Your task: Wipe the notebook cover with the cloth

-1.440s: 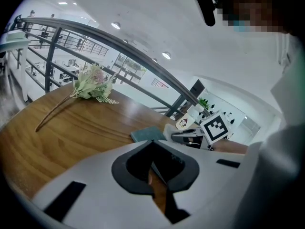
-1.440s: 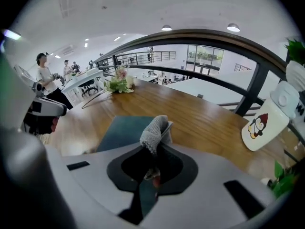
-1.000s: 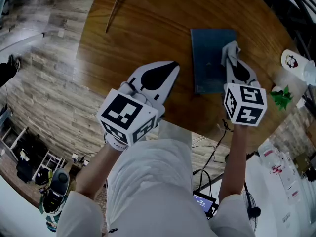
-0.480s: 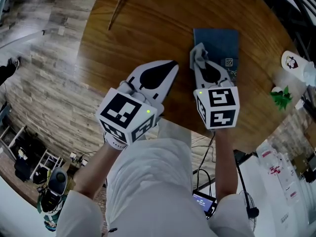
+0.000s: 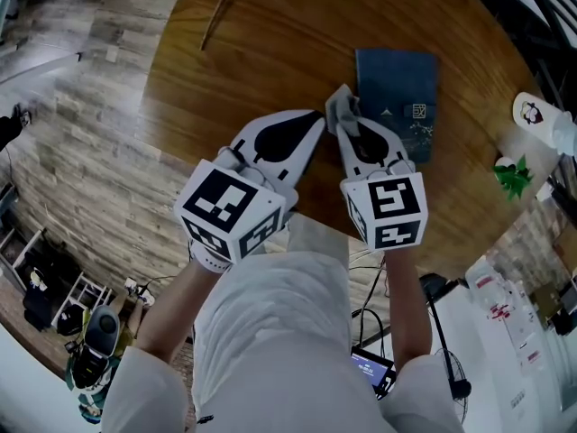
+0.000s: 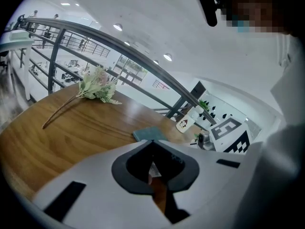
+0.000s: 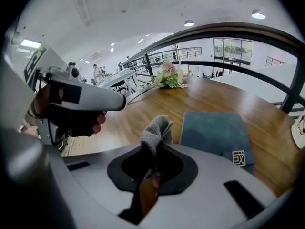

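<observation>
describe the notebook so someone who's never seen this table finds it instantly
On the round wooden table, look just right of the right gripper, which pinches a grey cloth. The notebook lies flat there: the only dark teal rectangle, with a small pale square emblem near one corner.

On the table (image 5: 270, 61), cloth (image 5: 341, 106) just left of the notebook (image 5: 397, 97), flower sprig (image 6: 97, 86) far behind

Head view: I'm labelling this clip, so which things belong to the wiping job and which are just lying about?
Job: notebook; cloth; right hand-held gripper, shut on the cloth.
Lying about: flower sprig; white cup; small green plant; left hand-held gripper, shut and empty.
</observation>
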